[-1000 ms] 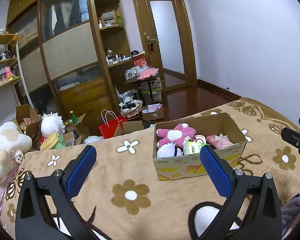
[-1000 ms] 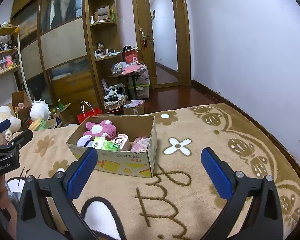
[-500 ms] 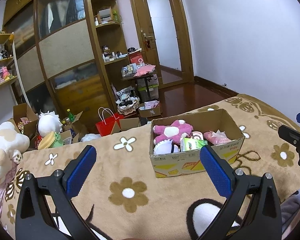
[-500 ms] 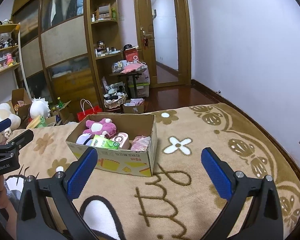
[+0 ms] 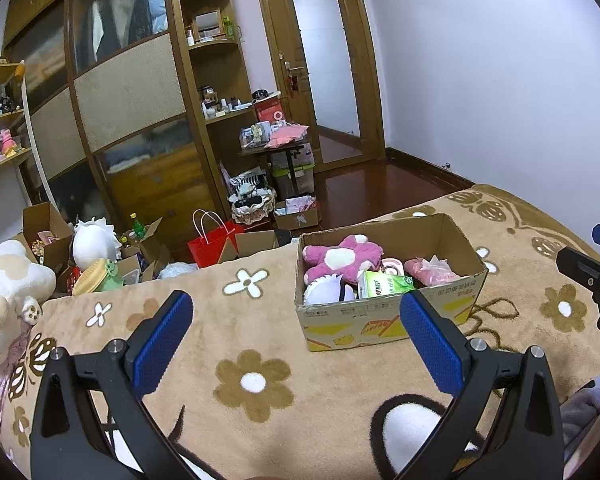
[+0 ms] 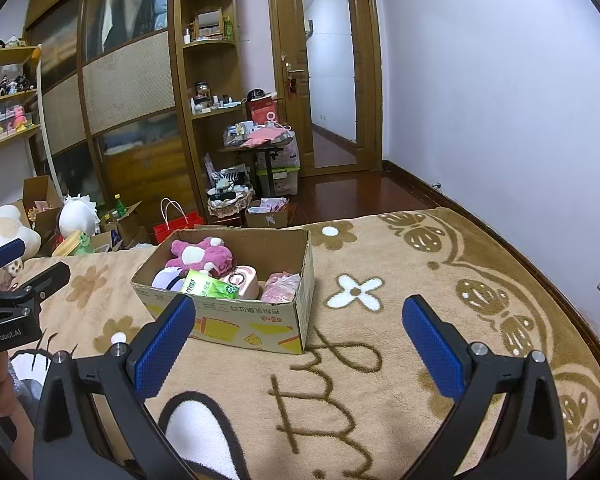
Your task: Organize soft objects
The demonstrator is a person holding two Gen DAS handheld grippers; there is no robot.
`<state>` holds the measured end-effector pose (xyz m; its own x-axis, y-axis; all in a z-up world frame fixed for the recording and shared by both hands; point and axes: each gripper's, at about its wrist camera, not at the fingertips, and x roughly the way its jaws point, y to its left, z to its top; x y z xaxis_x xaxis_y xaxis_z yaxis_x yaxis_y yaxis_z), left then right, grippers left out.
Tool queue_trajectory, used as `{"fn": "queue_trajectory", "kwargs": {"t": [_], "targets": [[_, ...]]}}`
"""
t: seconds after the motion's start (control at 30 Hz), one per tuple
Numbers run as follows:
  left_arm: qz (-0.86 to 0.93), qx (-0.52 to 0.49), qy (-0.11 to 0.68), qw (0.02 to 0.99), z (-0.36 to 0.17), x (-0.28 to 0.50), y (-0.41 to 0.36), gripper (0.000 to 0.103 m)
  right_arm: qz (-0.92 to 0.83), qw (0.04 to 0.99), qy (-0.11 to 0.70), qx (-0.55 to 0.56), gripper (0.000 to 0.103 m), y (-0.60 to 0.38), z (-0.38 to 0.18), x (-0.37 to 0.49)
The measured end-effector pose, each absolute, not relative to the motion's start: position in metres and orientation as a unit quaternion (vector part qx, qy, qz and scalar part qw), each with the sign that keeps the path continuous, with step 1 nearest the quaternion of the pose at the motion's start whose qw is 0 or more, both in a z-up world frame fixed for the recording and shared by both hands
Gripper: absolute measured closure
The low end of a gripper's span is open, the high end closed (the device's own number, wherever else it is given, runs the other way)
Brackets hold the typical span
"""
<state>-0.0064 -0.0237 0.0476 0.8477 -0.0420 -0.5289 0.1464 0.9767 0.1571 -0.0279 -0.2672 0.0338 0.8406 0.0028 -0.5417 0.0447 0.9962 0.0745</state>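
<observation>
A cardboard box (image 5: 384, 320) stands on the tan flowered blanket (image 5: 260, 380). It holds a pink plush toy (image 5: 342, 256), a white plush (image 5: 324, 292), a green tissue pack (image 5: 384, 284) and a pink bag (image 5: 430, 270). The box also shows in the right wrist view (image 6: 256, 326), with the pink plush (image 6: 200, 256) and the tissue pack (image 6: 208, 288) inside. My left gripper (image 5: 296, 340) is open and empty, in front of the box. My right gripper (image 6: 298, 344) is open and empty, in front of the box's right corner.
A white and tan plush (image 5: 4, 288) lies at the blanket's left edge. Beyond the bed are open cartons, a white plush (image 5: 94, 240), a red bag (image 5: 214, 240), a wardrobe (image 5: 120, 92), a cluttered small table (image 5: 276, 140) and a door (image 5: 324, 68).
Both grippers have shifted slightly, so the box sits a little differently in each view. Both jaws stay open and empty.
</observation>
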Motion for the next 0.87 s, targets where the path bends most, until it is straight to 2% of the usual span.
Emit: {"fn": "queue_trajectory", "kwargs": {"t": [0.87], "targets": [[-0.048,0.096,0.272,0.956,0.0428,-0.0087,-0.0225,0.001,-0.012,0.958,0.283,0.042,0.0,-0.2691,0.0313,-0.0275]]}}
